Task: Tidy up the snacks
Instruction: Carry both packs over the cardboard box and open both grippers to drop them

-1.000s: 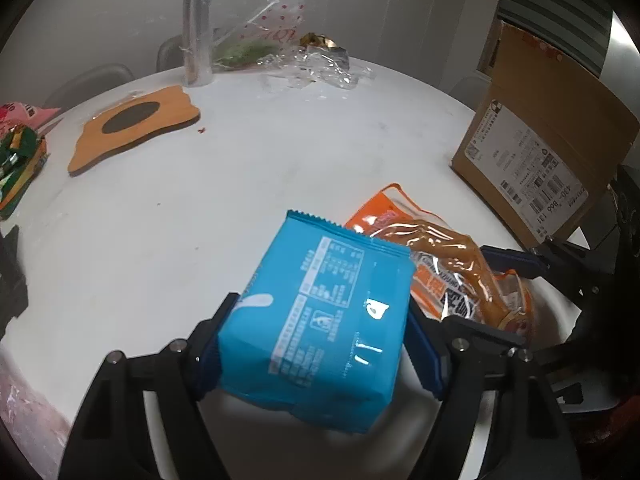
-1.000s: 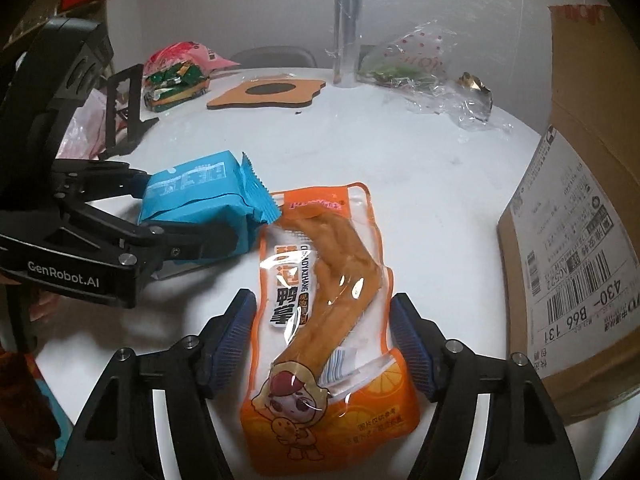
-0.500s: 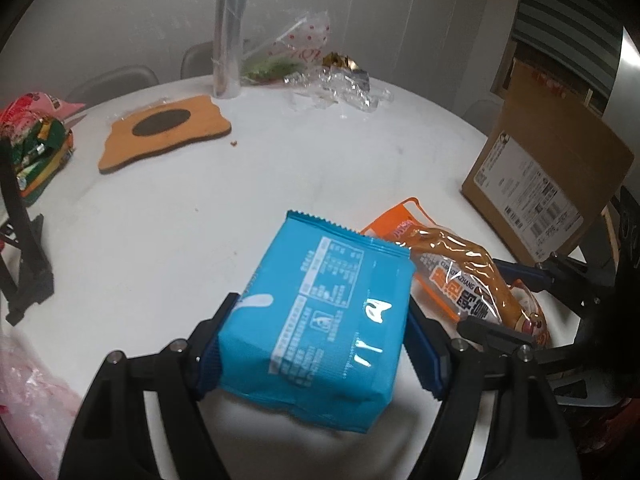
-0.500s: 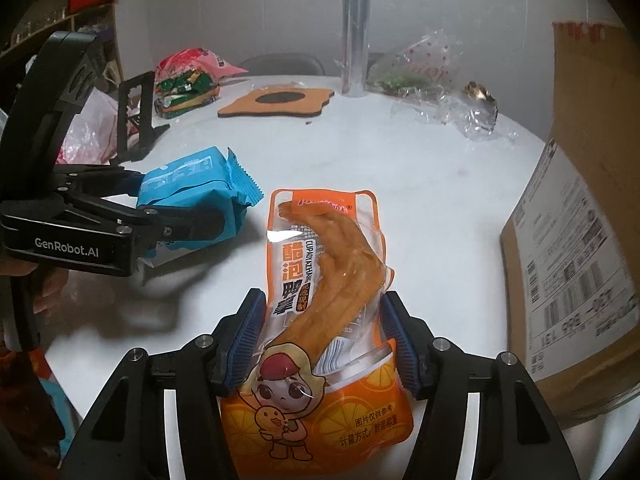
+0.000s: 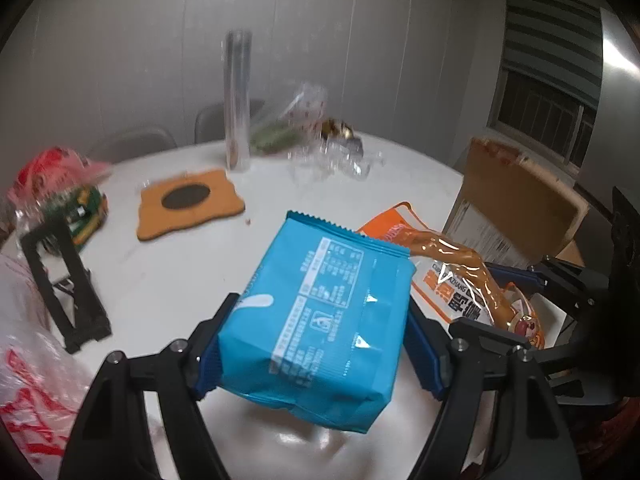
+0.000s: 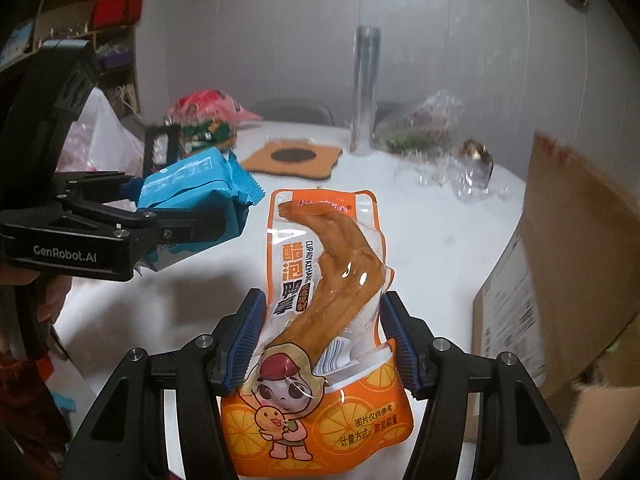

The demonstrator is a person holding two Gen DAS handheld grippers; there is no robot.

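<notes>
We have the blue snack packet (image 5: 320,312) clamped across its width in the left hand-held gripper (image 5: 316,344), raised over the white surface (image 5: 168,280); it looks light, puffy and crushable, so we grip its sides gently. Our right hand-held gripper (image 6: 322,340) pinches the slick orange duck-foot pouch (image 6: 324,320) mid-length, also lifted; it reads "CUPAOYAZHANG". The left tool's body reads "GenRobot.AI"

Both grippers are up off the table, side by side. The left gripper (image 5: 316,344) has its blue pads clamped on the blue snack pack (image 5: 320,312). The right gripper (image 6: 322,340) pinches the orange pouch (image 6: 320,320) from both sides, pointing forward.
</notes>
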